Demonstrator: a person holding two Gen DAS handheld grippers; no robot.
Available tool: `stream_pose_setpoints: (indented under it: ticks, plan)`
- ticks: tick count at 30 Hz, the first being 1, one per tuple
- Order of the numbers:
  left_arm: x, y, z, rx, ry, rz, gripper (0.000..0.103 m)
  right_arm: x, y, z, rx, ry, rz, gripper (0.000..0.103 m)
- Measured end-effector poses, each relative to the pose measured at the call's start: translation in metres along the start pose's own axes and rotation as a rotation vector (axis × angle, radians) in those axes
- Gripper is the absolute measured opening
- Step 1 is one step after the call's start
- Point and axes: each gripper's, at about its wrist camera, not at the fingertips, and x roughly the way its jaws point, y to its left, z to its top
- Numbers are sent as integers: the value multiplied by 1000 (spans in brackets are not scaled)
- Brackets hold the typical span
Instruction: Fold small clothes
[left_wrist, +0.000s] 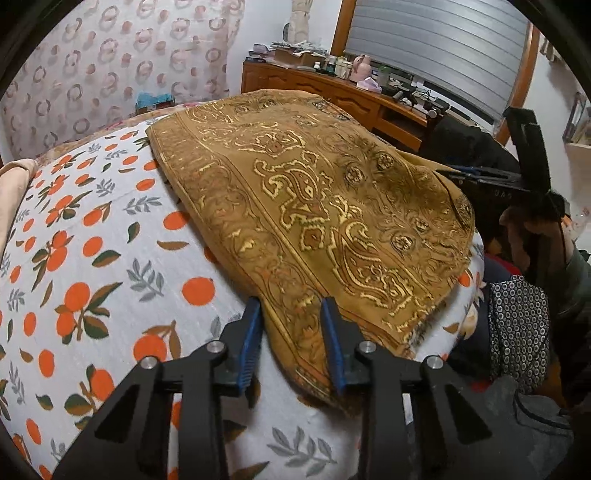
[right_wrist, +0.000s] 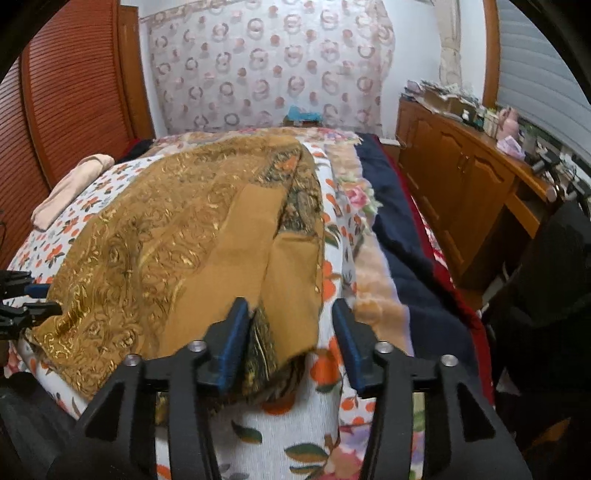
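A mustard-gold paisley cloth (left_wrist: 317, 206) lies folded on a bed with an orange-fruit print sheet (left_wrist: 85, 258). My left gripper (left_wrist: 291, 308) is open, its blue pads straddling the cloth's near corner edge. In the right wrist view the same cloth (right_wrist: 177, 236) shows a plain mustard underside folded over. My right gripper (right_wrist: 291, 317) is open, its jaws on either side of the cloth's near right corner. The right gripper also shows at the right edge of the left wrist view (left_wrist: 480, 173), and the left gripper at the left edge of the right wrist view (right_wrist: 29, 299).
A pink folded cloth (right_wrist: 70, 188) lies at the bed's far left. A wooden dresser (right_wrist: 461, 192) with clutter stands to the right of the bed. A navy blanket (right_wrist: 406, 236) and floral cover hang off the bed's right side. A patterned curtain (right_wrist: 266, 66) covers the far wall.
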Motion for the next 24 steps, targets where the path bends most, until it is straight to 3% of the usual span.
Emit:
stream_pose_setpoints:
  ticks: [7,15,24]
  plan:
    - [-1,2,-1,-11,0,-4,31,11,-7,-18,74,63,88,52]
    - [-1,1,-2,1,-2,3,30,7,3,-18,89,50,176,53]
    - [0,1,0,-4,-4,-1,30,-20,-29,-15,228,-58,197,67]
